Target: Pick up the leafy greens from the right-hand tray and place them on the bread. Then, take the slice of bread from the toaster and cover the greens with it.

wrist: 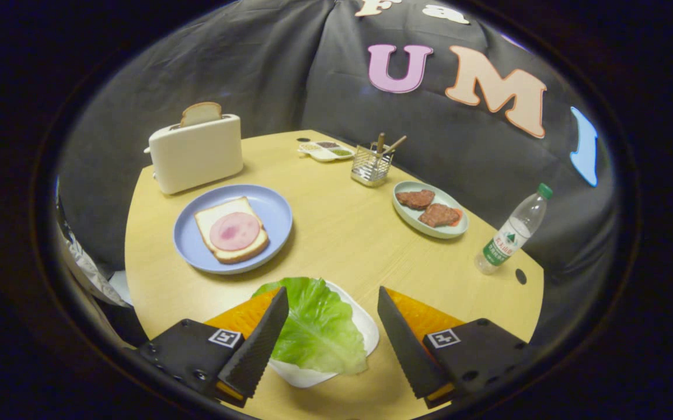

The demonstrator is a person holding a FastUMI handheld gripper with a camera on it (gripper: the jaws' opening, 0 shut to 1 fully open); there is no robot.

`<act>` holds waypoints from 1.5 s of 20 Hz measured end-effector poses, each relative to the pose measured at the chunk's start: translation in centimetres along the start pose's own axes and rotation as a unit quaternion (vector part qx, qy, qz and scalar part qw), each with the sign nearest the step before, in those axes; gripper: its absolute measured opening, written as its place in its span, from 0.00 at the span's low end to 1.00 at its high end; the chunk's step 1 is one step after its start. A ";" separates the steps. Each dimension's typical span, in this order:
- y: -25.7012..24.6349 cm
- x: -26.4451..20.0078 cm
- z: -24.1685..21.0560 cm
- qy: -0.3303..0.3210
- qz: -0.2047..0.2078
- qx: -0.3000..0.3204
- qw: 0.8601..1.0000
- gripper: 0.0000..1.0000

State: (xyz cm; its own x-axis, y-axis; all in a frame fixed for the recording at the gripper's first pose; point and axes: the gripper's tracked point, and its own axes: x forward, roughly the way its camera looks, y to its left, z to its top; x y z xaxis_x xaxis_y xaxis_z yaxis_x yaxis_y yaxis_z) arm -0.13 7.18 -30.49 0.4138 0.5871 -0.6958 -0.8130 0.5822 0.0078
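While the hand-held gripper (332, 318) hangs wide open over the leafy greens (317, 326) on their white tray (366, 328), nothing is held. If it pinches only the soft edge, the leaf could tear or slip before reaching the bread (231, 231).

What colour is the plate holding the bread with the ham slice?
Light blue plate; gripper view shows it best.
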 end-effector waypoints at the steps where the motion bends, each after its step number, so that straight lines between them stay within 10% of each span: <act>1: 0.1 0.3 -0.5 0.009 0.003 0.001 1.000 0.99; 17: 2.3 3.2 -7.0 0.104 0.041 0.069 0.991 0.96; 24: 3.3 3.2 -6.6 0.105 0.028 0.068 0.992 0.33; 30: 4.3 2.3 -6.7 0.113 0.034 0.069 0.991 0.30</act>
State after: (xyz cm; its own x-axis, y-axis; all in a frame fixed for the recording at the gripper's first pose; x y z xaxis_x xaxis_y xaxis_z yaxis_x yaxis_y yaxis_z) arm -5.39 7.31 -36.86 0.2441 0.4957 -0.8335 -0.7656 0.6260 0.1481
